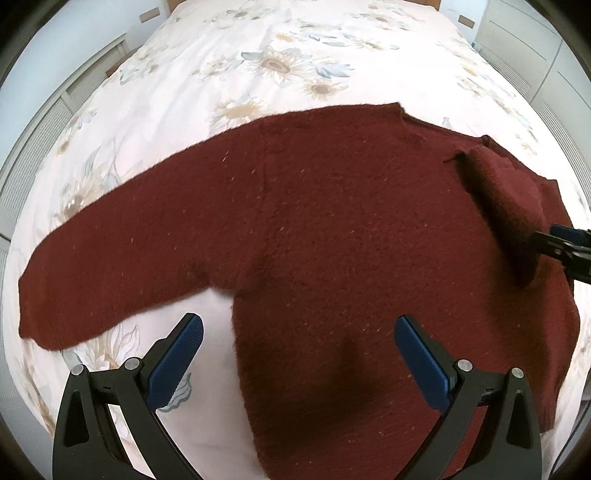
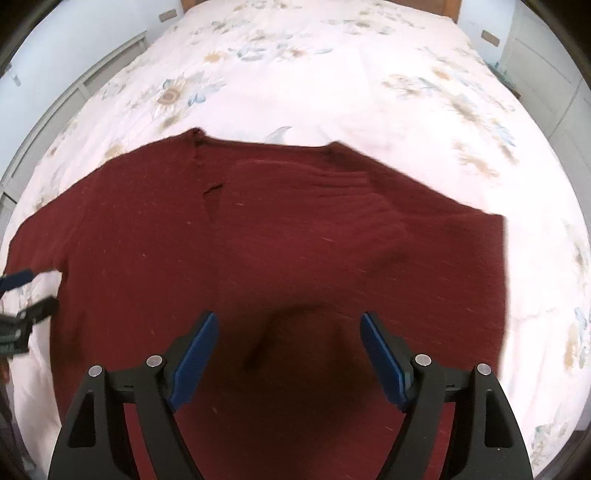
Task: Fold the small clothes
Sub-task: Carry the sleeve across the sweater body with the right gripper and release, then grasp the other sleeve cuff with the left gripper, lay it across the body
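Note:
A dark red knitted sweater (image 1: pixel 314 221) lies spread on the flowered bed cover (image 1: pixel 258 55). Its left sleeve (image 1: pixel 110 258) stretches out flat to the left. The other sleeve (image 1: pixel 509 206) is folded inward over the body and looks blurred. My left gripper (image 1: pixel 299 325) hangs open above the sweater's lower left side, nothing between its blue pads. My right gripper (image 2: pixel 288 319) is open over the sweater (image 2: pixel 258 240), pads clear of the cloth; its tips (image 1: pixel 554 240) sit at the folded sleeve's end. The left gripper (image 2: pixel 29 291) shows at the left edge of the right wrist view.
The bed cover (image 2: pixel 332 74) runs far beyond the sweater to a wooden headboard (image 2: pixel 424 3). White slatted panels (image 1: pixel 44 122) line the left side of the bed and white cupboard doors (image 1: pixel 535 48) the right.

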The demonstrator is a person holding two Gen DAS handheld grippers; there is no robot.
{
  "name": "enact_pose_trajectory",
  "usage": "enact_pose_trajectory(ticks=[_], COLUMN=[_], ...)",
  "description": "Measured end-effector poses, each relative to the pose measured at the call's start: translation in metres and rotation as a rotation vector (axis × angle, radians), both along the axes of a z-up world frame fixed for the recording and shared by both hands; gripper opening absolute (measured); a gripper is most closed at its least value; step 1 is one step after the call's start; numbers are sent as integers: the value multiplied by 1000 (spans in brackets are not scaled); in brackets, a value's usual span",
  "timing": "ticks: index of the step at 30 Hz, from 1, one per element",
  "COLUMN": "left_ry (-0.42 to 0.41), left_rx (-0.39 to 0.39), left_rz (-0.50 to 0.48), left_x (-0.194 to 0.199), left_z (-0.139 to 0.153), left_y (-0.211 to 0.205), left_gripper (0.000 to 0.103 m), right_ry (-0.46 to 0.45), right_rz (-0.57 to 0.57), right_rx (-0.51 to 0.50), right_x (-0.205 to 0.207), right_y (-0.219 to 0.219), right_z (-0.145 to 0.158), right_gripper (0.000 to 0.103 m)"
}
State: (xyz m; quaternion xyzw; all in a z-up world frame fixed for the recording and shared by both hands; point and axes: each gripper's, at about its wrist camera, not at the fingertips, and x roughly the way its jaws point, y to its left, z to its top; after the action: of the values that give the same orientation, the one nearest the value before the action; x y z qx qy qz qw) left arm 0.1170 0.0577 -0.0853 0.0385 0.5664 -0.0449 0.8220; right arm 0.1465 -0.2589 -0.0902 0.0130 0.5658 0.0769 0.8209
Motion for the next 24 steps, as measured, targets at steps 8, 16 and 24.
enact_pose_trajectory(ticks=[8,16,24], left_ry=[-13,-58,-17], left_rx=[-17,-32,83], left_rz=[-136,-348,-503], left_x=[20,45,65], left_z=[4,19,-15], left_y=[-59,-180,-283], left_gripper=[102,102,102], right_ry=[14,43,51], right_rz=[-158,-281,-323], right_rx=[-47,11,68], right_x=[-37,-62,-78], right_y=[-87,-140,-159], right_z=[-5,-26,-40], right_gripper=[81,81,81])
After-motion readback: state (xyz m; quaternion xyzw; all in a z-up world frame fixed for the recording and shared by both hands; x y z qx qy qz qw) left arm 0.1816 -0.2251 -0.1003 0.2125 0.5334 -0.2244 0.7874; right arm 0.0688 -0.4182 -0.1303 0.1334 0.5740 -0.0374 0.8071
